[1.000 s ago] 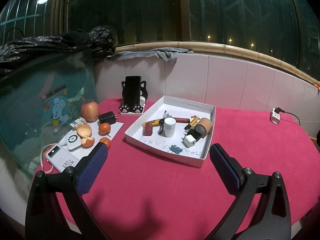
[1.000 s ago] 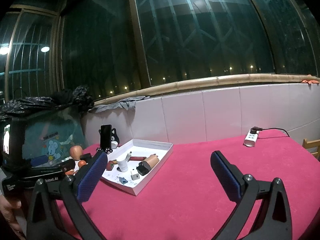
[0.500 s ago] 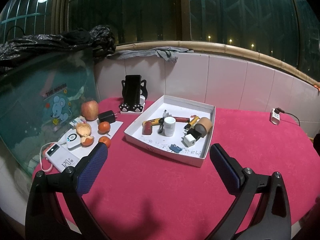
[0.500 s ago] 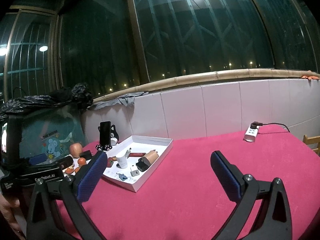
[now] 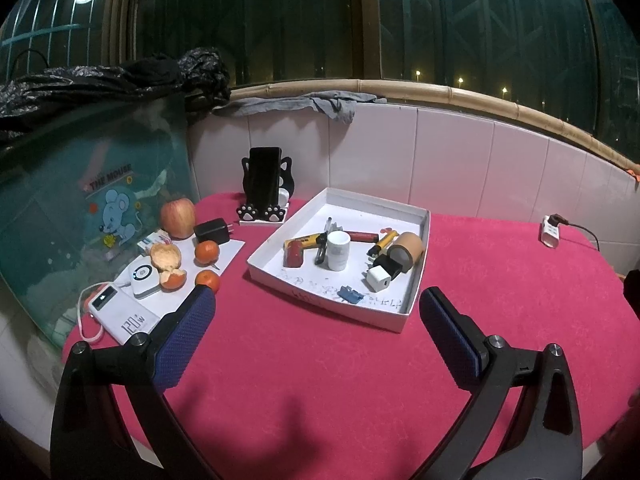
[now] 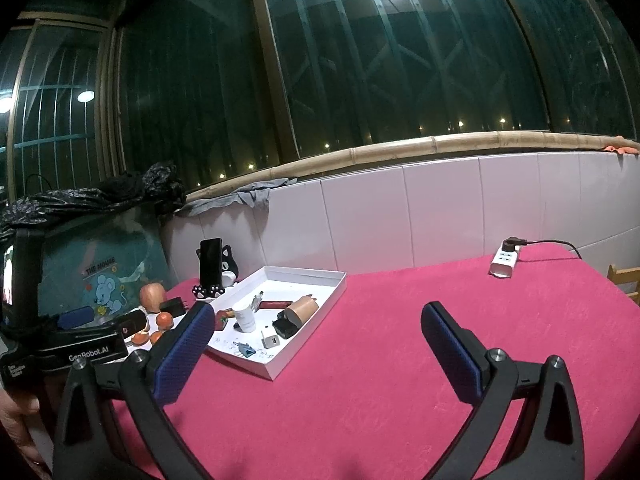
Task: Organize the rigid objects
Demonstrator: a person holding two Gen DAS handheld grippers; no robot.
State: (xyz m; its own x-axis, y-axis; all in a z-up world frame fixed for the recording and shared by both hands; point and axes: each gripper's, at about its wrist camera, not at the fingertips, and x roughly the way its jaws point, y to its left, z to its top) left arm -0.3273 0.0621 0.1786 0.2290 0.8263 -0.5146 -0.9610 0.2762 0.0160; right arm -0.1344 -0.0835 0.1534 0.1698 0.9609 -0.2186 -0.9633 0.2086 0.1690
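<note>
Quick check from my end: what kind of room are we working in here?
Likely a home's enclosed balcony or sunroom at night: big dark windows over a tiled half-wall, and a red-clothed table with fruit, chargers and a white tray of odds and ends.

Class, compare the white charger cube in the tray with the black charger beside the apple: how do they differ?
The white charger cube lies inside the white tray; the black charger sits outside it, near the apple. One is white, the other black and looks bigger. Both are boxy plug adapters.

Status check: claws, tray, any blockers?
Left claw open, empty. Right claw open, empty. White tray holds the small items, untouched. Nothing between claws and tray.
</note>
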